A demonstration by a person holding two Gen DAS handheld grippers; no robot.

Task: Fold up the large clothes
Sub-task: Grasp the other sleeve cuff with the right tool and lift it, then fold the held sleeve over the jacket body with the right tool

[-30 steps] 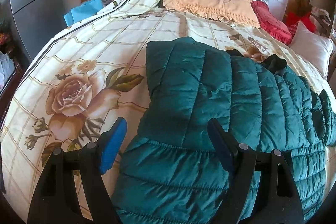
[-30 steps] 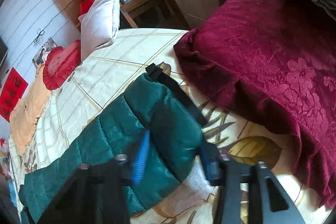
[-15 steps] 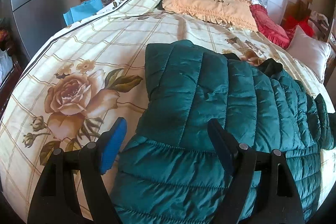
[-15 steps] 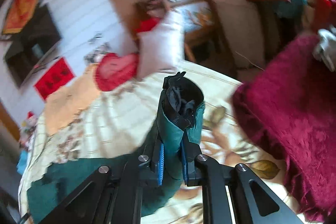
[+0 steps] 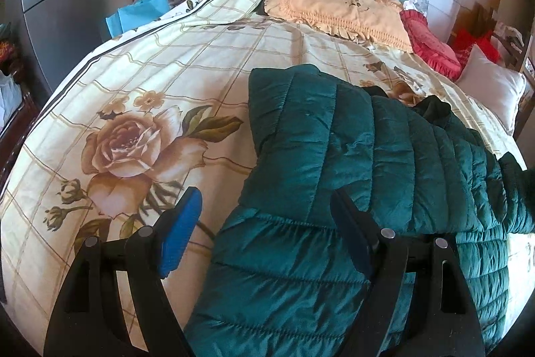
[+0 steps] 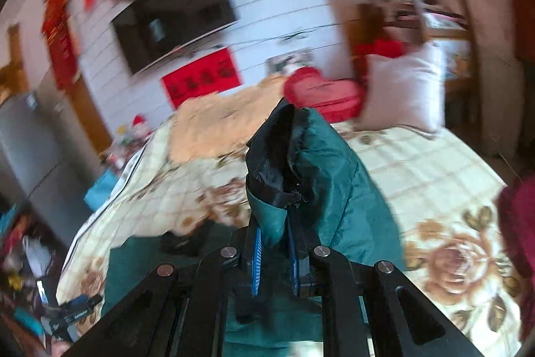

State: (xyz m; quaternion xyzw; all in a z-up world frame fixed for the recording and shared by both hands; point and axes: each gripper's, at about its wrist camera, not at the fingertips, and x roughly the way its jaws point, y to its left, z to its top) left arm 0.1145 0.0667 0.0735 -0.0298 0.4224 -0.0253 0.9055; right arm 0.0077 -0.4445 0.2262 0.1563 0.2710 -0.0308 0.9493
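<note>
Left wrist view: the left gripper (image 5: 264, 223) is spread wide and holds nothing. One finger stands over the floral bedspread (image 5: 160, 82), the other over the near part of the green jacket (image 5: 334, 163). The jacket lies flat on the bed, right of centre, and reaches away to the right. A yellow pillow (image 5: 337, 5) lies at the far end.

Right wrist view: the right gripper (image 6: 275, 251) is clamped narrow on a sleeve (image 6: 301, 163) of the jacket, with the black cuff (image 6: 271, 153) raised above the bedspread. A white pillow (image 6: 404, 86) stands at far right.
</note>
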